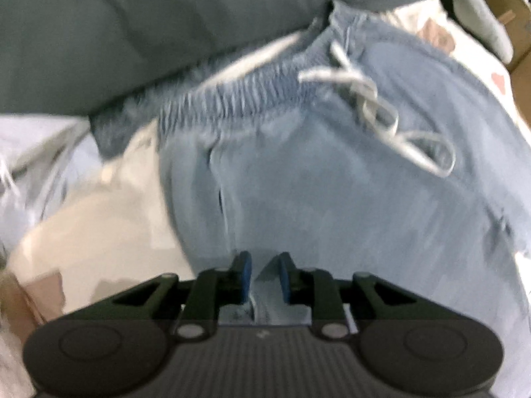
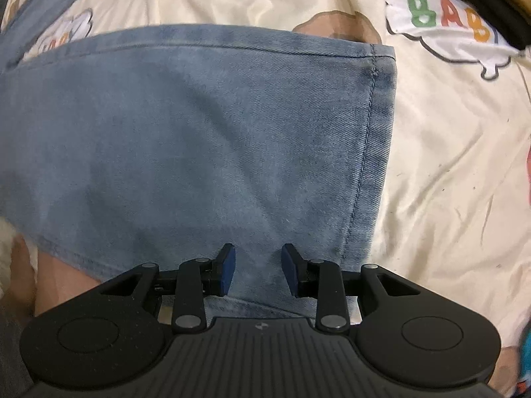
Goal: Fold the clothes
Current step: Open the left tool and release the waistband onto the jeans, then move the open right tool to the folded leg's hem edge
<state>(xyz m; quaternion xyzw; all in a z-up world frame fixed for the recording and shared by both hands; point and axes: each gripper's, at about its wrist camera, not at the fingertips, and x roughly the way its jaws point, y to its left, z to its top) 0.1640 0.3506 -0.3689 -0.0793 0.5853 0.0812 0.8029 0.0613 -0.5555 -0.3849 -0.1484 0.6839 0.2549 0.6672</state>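
Soft, floppy denim trousers [image 2: 199, 139] on the bedsheet [image 2: 448, 165]; both grippers, left [image 1: 264, 277] & right [image 2: 259, 273], released, prob. grab hem corners.

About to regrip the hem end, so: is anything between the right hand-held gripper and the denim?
Nothing visible. The right hand-held gripper points straight onto the bare denim shorts, jaws apart, no other cloth over that spot.

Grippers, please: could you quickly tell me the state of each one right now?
Left gripper: open slightly, denim shorts between the pads, not pinched.
Right gripper: open above the shorts, holding nothing.
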